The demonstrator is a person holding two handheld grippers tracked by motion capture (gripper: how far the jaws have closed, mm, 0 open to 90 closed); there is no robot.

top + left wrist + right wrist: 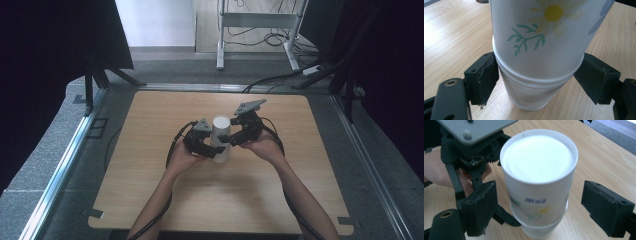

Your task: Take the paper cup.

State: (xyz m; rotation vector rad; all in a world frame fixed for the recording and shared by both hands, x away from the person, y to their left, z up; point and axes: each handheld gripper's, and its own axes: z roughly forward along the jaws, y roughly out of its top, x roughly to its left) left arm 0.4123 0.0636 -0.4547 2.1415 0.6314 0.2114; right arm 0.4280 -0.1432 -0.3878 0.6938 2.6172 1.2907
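At the middle of the table (150,200), well clear of every edge, my left gripper (204,146) pinches the lower cup (531,96) of two upside-down nested paper cups (221,140), a jaw pressed to each side. My right gripper (239,136) stands spread around the upper cup (539,177), neither jaw touching. These cups look light, thin-walled and easily crushed; a gentle hold low on the wall seems safest. The left gripper view shows a daisy print (552,13); the right gripper view shows the white base (537,155).
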